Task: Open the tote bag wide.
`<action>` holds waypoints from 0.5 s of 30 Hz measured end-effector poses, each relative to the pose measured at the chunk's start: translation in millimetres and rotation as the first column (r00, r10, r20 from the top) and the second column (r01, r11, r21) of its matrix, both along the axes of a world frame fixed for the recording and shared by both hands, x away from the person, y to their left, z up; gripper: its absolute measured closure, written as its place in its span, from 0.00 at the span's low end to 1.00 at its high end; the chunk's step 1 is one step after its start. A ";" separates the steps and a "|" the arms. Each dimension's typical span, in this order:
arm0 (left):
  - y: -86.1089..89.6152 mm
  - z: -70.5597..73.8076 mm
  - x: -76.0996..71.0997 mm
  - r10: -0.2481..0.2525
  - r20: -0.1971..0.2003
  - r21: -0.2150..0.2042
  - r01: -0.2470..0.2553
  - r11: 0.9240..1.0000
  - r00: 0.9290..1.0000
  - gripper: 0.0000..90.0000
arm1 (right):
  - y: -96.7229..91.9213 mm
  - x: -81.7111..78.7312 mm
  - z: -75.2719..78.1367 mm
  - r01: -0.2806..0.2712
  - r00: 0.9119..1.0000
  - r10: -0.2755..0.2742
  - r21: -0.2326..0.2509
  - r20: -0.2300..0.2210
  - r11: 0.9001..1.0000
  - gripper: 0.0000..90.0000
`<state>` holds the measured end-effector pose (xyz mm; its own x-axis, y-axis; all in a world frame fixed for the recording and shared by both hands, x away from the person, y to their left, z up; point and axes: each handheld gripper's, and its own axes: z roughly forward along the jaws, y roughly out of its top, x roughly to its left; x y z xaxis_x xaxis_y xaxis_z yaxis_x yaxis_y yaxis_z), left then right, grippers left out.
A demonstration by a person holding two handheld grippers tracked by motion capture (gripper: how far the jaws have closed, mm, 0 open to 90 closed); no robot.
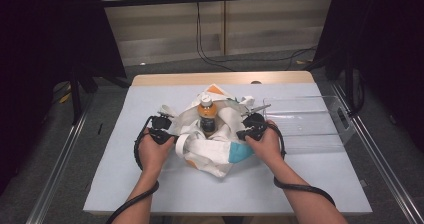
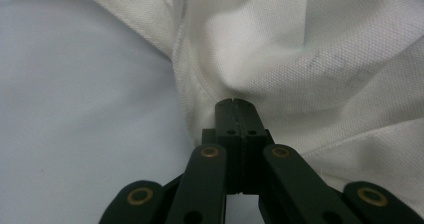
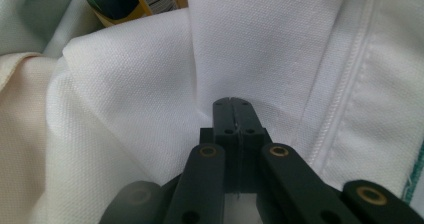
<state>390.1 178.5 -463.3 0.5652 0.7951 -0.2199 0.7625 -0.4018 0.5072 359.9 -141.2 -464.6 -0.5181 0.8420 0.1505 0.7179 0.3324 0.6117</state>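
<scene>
Bag: a white woven cloth tote bag [image 1: 212,144] with orange and teal patches lies crumpled in the middle of the pale blue table cover [image 1: 125,184], its mouth spread open between the two grippers.
Bottle: an orange drink bottle with a white cap and dark label [image 1: 206,115] stands upright inside the bag's opening (its lower part is hidden by cloth).
Left gripper: the black two-jaw left gripper [image 2: 234,104] sits at the bag's left edge; its jaws are pressed together at the tips, pinching a fold of the white fabric beside a stitched hem.
Right gripper: the black two-jaw right gripper [image 3: 234,103] sits at the bag's right edge; its jaws are likewise fully closed, with a fold of white cloth caught at the tips, and the bottle's label shows just beyond.
Hands: the left hand [image 1: 152,151] and right hand [image 1: 266,144] hold the grippers, one at each side of the bag.
Tray: a clear plastic tray [image 1: 310,124] rests on the table to the right, near the bag.
</scene>
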 end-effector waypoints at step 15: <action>5.7 5.6 -1.7 0.025 0.021 -0.043 -0.024 0.999 0.999 0.96 | 1.8 -2.1 -0.5 -0.018 0.999 0.018 -0.019 0.027 1.000 0.98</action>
<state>388.4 184.2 -457.6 0.5508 0.7989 -0.2417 0.7604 -0.3608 0.5401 357.8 -139.4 -465.1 -0.5369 0.8351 0.1198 0.6946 0.3569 0.6246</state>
